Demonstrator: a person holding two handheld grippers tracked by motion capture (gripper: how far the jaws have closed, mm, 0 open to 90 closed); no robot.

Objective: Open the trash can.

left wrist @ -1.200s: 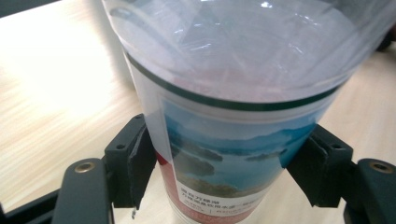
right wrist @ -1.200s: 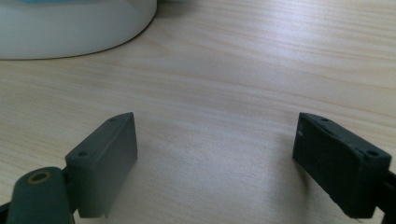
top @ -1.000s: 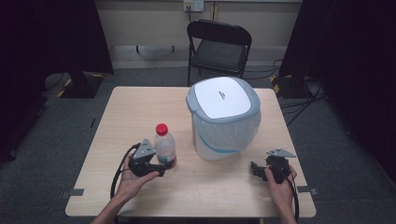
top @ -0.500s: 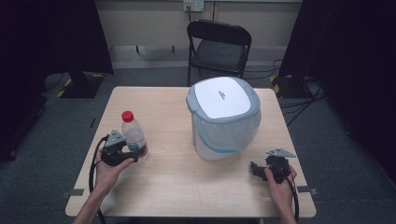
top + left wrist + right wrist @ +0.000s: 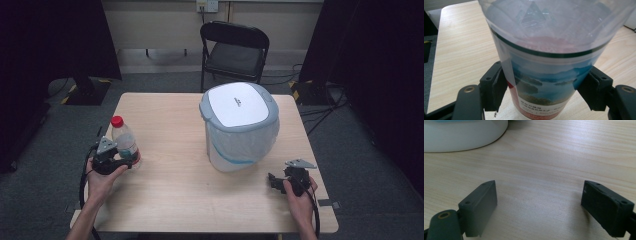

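Since the earlier frames the left gripper [image 5: 125, 161] has carried the bottle [image 5: 124, 141] leftward, from just beside the bin to the table's left edge; the right gripper [image 5: 274, 181] has not moved. Nearest the person, both hands rest low on the wooden table [image 5: 175, 200]. The right gripper lies near the front right corner, its jaws spread wide over bare wood with nothing between them. The left gripper clasps the bottle's labelled lower body, one jaw pressed against each side. The bottle stands upright, its red cap [image 5: 117, 121] on top. Farther back, at mid-table, stands the lidded white bin [image 5: 240, 125], well apart from the bottle. Beyond the table stands a black folding chair [image 5: 234, 50].
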